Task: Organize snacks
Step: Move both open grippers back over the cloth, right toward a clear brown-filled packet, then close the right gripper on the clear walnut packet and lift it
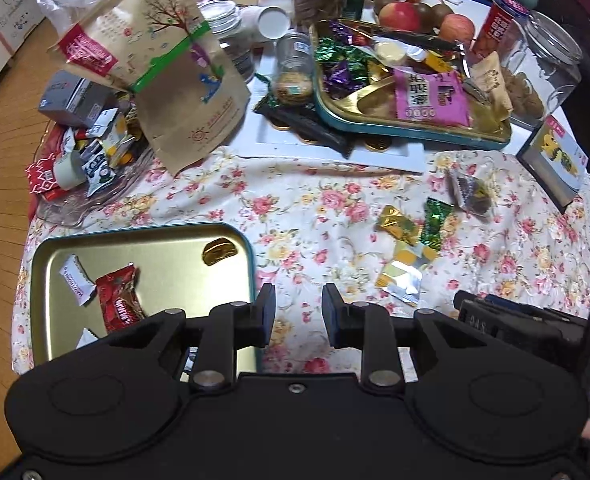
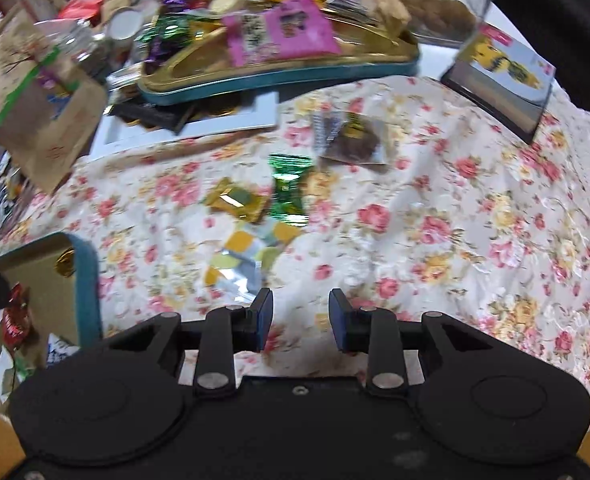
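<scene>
A gold tin tray with a teal rim [image 1: 143, 240] lies at the near left and holds a red candy [image 1: 119, 304], a white candy [image 1: 77, 279] and a gold coin [image 1: 219, 251]. Loose on the floral cloth lie a green candy [image 1: 435, 222], a gold candy [image 1: 399, 224], a silver-yellow packet [image 1: 401, 276] and a dark clear-wrapped snack [image 1: 469, 192]. My left gripper [image 1: 298, 312] is open and empty beside the tray's right edge. My right gripper [image 2: 301, 318] is open and empty just short of the silver-yellow packet [image 2: 243, 256], with the green candy [image 2: 289, 188] beyond it.
A second gold tray [image 1: 411, 128] piled with snacks sits at the back on a white box. A brown paper bag [image 1: 175, 80] leans at back left above a glass dish of candies [image 1: 83, 160]. A glass jar [image 1: 543, 68], apples [image 1: 399, 16] and a small card box [image 1: 555, 156] stand at right.
</scene>
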{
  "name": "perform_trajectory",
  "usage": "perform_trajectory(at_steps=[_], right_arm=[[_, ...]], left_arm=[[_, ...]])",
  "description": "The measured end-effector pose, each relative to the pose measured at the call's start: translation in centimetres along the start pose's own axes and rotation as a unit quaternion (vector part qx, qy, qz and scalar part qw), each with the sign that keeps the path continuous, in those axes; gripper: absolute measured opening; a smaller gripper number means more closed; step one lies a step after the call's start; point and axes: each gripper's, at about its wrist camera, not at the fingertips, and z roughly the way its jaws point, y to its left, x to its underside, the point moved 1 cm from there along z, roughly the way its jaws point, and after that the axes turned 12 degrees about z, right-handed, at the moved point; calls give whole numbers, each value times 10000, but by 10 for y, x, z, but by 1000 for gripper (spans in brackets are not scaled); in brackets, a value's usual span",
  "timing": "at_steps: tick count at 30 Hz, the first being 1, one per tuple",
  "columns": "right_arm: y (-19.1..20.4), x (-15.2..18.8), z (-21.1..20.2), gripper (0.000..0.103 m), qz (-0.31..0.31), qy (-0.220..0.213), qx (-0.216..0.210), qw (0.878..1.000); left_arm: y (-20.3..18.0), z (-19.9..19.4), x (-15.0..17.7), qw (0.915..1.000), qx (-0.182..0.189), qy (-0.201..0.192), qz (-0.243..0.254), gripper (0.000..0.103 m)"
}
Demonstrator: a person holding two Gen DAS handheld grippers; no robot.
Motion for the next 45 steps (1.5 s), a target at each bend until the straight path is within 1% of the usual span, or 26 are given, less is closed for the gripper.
perform_trajectory(at_steps=[5, 8, 10, 14, 18, 22, 27, 31, 34, 37, 41, 45], right_arm=[[-15, -25, 7, 35, 494, -182, 3, 9986], [-20, -43, 5, 36, 713, -431, -49, 9965], [-19, -55, 4, 38, 820, -608, -108, 9947], [-16, -82, 10, 42, 902, -836, -137, 9923], [-15, -102, 24, 43, 997, -884, -23, 9911], [-14, -113, 35, 43, 1096, -961, -46, 9893], [-5, -122, 50, 43, 1075, -1135, 55, 9877], [1, -124, 61, 43, 928, -993, 195, 9905], [2, -116, 63, 43, 691, -853, 312, 9935], [-2, -101, 56, 44, 553, -639, 306, 9960], [-8, -74, 42, 44, 219, -291, 350, 9987], [-20, -52, 31, 43, 298, 196, 300, 9989]], left_arm=[[-8, -4, -4, 9999, 55, -96, 57, 37], [-9, -5, -5, 9999, -20, -119, 72, 37], [-8, -5, -5, 9999, -8, -115, 49, 37], [-6, -4, -3, 10000, -11, -91, 22, 37], [-3, -1, -3, 10000, -48, -54, 10, 37], [-1, -1, -3, 10000, -26, -44, -59, 37], [-1, -2, -5, 10000, -6, -72, -43, 37], [0, -2, -5, 10000, -6, -70, -55, 37], [3, -2, -5, 9999, -17, -74, -90, 37], [4, -3, -4, 9999, -7, -69, -80, 37], [5, -6, -3, 9999, 27, -97, -84, 37], [5, -10, -1, 9998, 68, -146, -86, 37]])
